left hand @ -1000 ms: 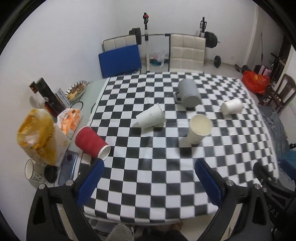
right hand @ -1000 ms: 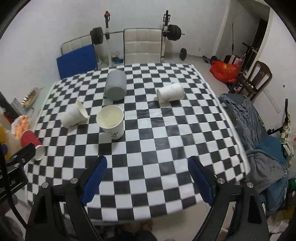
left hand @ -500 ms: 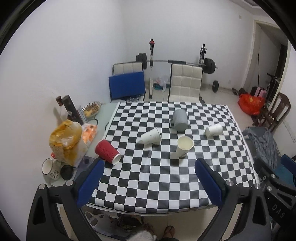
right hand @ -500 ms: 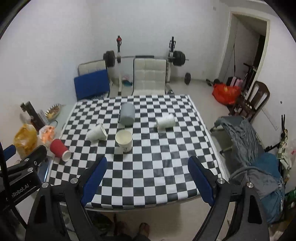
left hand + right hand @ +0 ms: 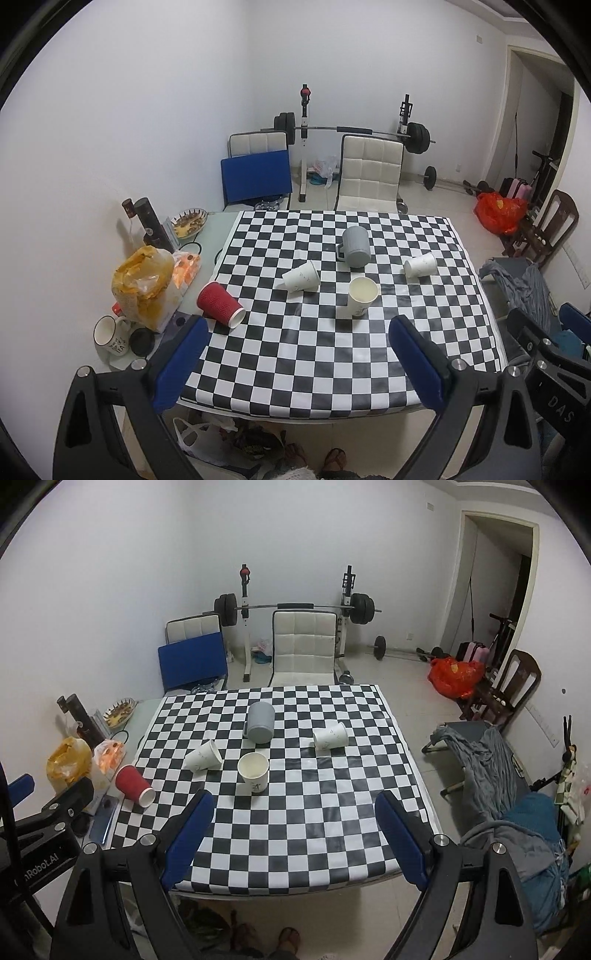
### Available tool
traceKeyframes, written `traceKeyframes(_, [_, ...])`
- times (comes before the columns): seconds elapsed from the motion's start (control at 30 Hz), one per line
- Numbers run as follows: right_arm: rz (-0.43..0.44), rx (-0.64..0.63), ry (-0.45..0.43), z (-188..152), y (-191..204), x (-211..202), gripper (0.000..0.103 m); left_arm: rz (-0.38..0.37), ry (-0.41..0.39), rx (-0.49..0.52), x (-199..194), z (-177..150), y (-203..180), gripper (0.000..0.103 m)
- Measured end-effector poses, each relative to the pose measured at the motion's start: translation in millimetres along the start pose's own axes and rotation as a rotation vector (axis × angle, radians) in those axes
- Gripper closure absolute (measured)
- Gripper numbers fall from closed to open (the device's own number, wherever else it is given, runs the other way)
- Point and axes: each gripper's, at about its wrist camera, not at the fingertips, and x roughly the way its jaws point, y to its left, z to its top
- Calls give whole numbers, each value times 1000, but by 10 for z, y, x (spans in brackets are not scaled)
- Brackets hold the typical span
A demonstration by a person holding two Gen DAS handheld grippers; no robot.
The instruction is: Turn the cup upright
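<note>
Both grippers empty, jaws wide apart, held high above the near edge of the checkered table (image 5: 332,369): left gripper (image 5: 301,363), right gripper (image 5: 295,836). One paper cup (image 5: 253,772) stands upright mid-table. Two white cups (image 5: 302,277) (image 5: 420,264) and the red cup (image 5: 218,304) lie on their sides. Grey mug (image 5: 260,722) sits mouth-down.

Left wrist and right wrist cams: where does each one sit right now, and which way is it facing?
Left wrist: on the left claw, above the table's near edge, facing the checkered table and back wall; its open blue pads frame the view, right claw at lower right.
Right wrist: on the right claw, farther right, same heading; open pads, left claw at left edge, feet below.
Shared: upright paper cup, grey mug, red cup.
</note>
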Motion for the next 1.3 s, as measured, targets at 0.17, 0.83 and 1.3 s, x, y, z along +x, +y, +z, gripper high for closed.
traceKeyframes(0.17, [2,-1,-9,61,-19,-69,12,2,-16,-2,-79,45,-1,3])
traceKeyframes(0.83, [-12,-8,-11,122,-18,-87,12,10,-18,-1,-137,59,-11,3])
traceKeyframes(1.3, [-13,2,-26,134,-66,-142,10,15,-40,8,-213,81,120,3])
